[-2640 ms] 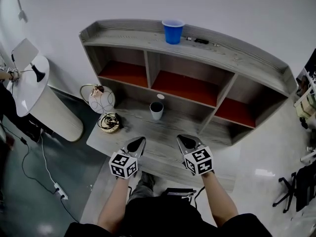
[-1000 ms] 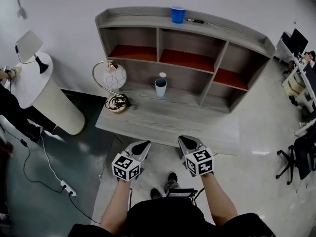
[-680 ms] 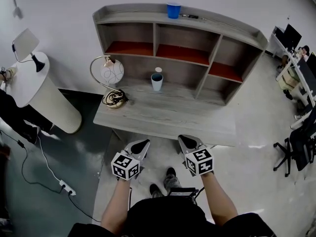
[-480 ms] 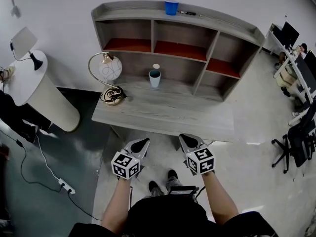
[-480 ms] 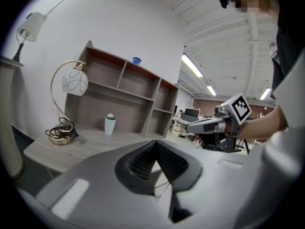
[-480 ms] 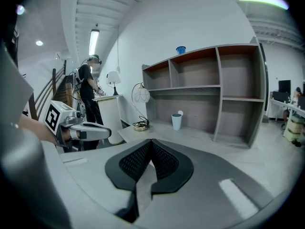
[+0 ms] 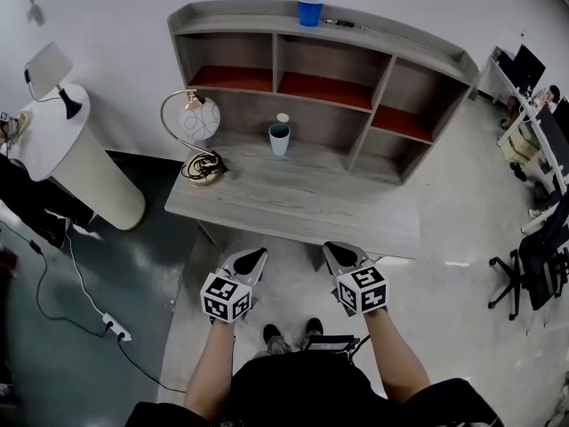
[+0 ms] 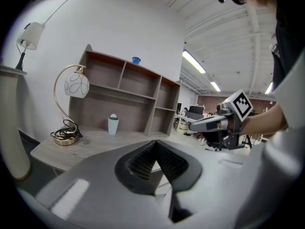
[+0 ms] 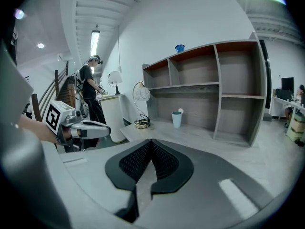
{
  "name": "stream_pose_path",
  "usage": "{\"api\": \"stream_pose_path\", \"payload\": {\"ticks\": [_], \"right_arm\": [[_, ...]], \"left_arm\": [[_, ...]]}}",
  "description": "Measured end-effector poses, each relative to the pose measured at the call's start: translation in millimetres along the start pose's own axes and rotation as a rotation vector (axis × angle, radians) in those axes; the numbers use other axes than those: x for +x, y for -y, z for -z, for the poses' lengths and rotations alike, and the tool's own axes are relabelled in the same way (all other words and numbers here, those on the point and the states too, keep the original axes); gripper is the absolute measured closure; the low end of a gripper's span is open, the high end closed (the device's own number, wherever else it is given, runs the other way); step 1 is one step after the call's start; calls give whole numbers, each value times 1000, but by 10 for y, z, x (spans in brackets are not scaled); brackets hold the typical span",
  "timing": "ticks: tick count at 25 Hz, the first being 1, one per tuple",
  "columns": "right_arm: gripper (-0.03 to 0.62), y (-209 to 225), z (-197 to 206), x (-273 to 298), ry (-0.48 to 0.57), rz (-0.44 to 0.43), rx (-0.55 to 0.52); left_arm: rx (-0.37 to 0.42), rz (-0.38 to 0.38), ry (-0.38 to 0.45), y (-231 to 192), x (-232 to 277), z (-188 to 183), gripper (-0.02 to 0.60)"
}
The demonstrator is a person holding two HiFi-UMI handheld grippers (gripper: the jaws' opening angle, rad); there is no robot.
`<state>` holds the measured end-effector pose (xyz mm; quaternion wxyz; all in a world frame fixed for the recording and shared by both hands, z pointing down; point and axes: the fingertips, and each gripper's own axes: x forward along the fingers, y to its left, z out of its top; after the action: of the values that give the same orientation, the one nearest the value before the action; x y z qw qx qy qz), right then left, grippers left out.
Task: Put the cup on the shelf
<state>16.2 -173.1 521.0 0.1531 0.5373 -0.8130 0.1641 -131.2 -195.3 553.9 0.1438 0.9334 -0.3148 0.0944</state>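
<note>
Blue cup (image 7: 309,12), grey wood-grain shelf (image 7: 240,22) with red floors.

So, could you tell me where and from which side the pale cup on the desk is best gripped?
Probably the wall of the pale cup at mid-height, coming level from the open front of the desk. It stands upright with bare wood before it; the shelf unit backs it and the lamp stands to its left. The right gripper, shut, must open first.
</note>
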Motion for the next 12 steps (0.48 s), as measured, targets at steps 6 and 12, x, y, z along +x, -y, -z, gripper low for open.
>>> {"api": "stream_pose_path", "payload": {"ticks": [6, 12], "right_arm": [[582, 140, -60, -45, 10, -26, -21], [582, 271, -139, -63, 22, -47, -34]], "left_arm": [[-9, -37, 7, 98, 111, -25, 581], [-1, -54, 33, 177, 219, -187, 581]]}}
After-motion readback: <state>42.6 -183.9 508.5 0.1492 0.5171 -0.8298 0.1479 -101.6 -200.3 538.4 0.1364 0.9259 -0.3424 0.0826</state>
